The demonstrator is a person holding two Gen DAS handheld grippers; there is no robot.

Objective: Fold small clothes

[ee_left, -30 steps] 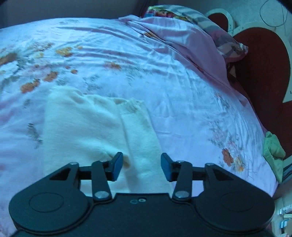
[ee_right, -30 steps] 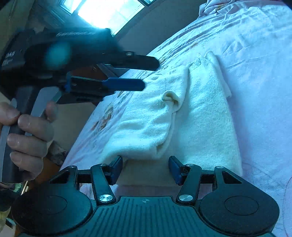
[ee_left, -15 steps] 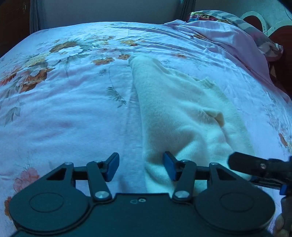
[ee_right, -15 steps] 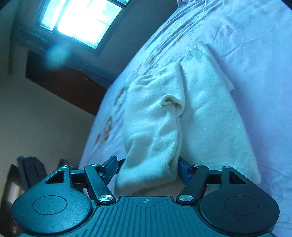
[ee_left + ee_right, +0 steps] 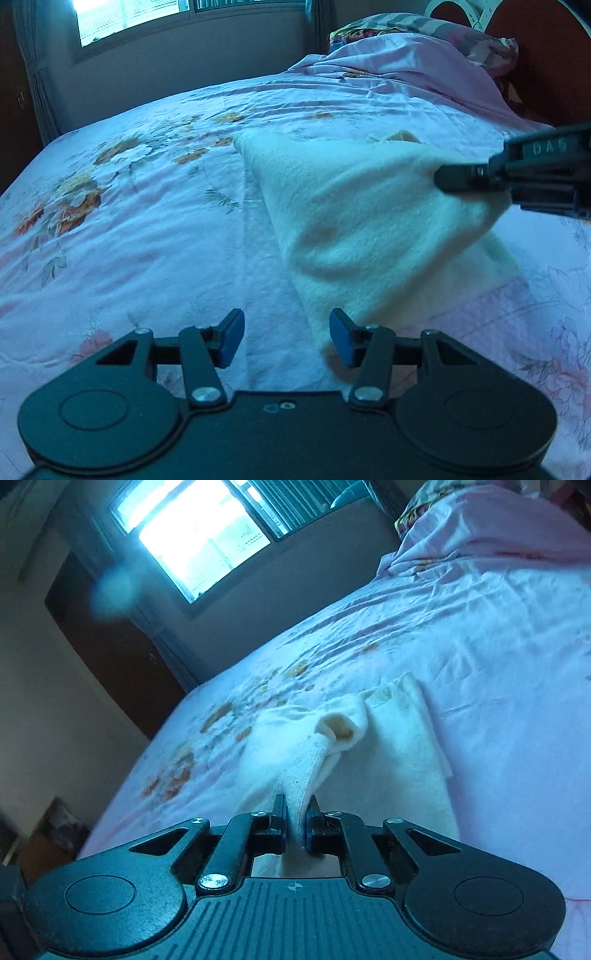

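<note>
Right now —
Right gripper (image 5: 295,825): pinching the cream garment (image 5: 369,221), lifting a fold.
Left gripper (image 5: 286,338): spread — above the bed (image 5: 147,240).

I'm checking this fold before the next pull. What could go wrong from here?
1. Only the right gripper pinches the cream garment; the left gripper is open and holds nothing, so the cloth may drag across the bedsheet rather than fold.
2. The pinch is on a bunched edge, so it might slip free.
</note>
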